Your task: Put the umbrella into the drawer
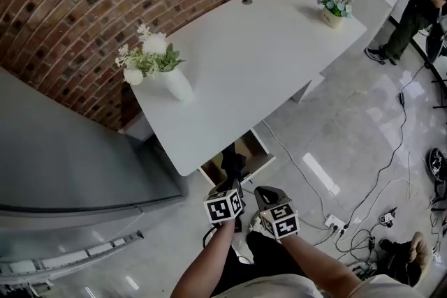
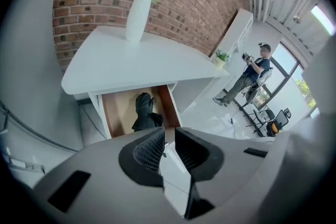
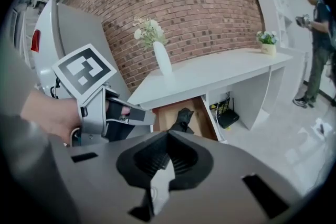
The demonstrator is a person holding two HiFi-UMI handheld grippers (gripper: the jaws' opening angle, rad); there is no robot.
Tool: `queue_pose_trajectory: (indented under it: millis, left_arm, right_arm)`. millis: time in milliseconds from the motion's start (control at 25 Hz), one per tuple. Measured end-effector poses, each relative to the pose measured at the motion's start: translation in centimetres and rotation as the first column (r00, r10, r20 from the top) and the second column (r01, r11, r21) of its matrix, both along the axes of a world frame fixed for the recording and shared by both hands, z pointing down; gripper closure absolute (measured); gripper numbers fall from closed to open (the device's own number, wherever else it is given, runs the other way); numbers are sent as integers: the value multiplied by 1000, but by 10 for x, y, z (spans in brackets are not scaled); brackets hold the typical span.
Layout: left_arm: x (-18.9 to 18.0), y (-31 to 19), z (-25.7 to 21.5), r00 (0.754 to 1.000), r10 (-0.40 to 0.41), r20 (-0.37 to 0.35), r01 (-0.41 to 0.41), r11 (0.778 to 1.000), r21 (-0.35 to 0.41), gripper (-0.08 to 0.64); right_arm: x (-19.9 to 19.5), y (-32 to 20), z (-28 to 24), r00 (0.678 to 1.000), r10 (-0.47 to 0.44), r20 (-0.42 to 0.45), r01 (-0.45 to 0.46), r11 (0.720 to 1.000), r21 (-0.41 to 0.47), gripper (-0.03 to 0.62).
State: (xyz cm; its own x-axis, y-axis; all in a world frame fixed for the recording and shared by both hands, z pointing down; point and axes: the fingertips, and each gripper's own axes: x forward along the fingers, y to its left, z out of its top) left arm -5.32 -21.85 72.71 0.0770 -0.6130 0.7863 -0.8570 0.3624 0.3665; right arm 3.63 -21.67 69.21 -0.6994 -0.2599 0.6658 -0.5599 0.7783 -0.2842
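- The left gripper (image 2: 170, 131) has its fingers (image 2: 148, 148) a narrow slit apart, with only floor showing through the slit and nothing between them.
- The right gripper (image 3: 169, 132) has its fingers (image 3: 184, 161) pressed together at the tips and holds nothing.
- Both grippers are apart from the furniture. In the head view the left gripper (image 1: 236, 185) sits just beside the right gripper (image 1: 267, 192).
- The black umbrella (image 2: 144, 111) lies folded inside the open drawer (image 2: 118, 113), ahead of and below both pairs of fingers and touching neither.
- The drawer is pulled out from under the white desk (image 1: 251, 52), which stands above and beyond the fingers.
- On the desk, a white vase of flowers (image 1: 174, 84) stands past the left fingers, and a small potted plant (image 1: 333, 10) sits at the far end.
- A person (image 3: 319, 44) stands well off to the right of the right fingers.
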Motion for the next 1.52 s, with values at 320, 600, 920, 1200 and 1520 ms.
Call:
queue_pose_trajectory:
  millis: [320,600,920,1200,1520]
  left_arm:
    - [2,27,-52,1000,8,-12,-7,997,71,525]
    - [18,46,-89,994,44,-99,-27,986,165,529]
    - [21,95,-103,984,126,-129,-101,978,185,548]
    - [20,127,-112,960,210,-186,-172,965,199,552]
    - [-1,146,-117,959,243,-149,-208,954,218,552]
  right_arm:
    - [-2,45,-45,999,-36,33,36,999,18,575]
    - [-7,79,-53,999,-43,19,42,999,32,577]
    - [-31,94,-68,999,-37,6,37,996,77,577]
    - [-48,111,-84,1000,-14,-7,15,996,93,577]
    - [-58,128,-85,1000,14,-4,-14,997,72,577]
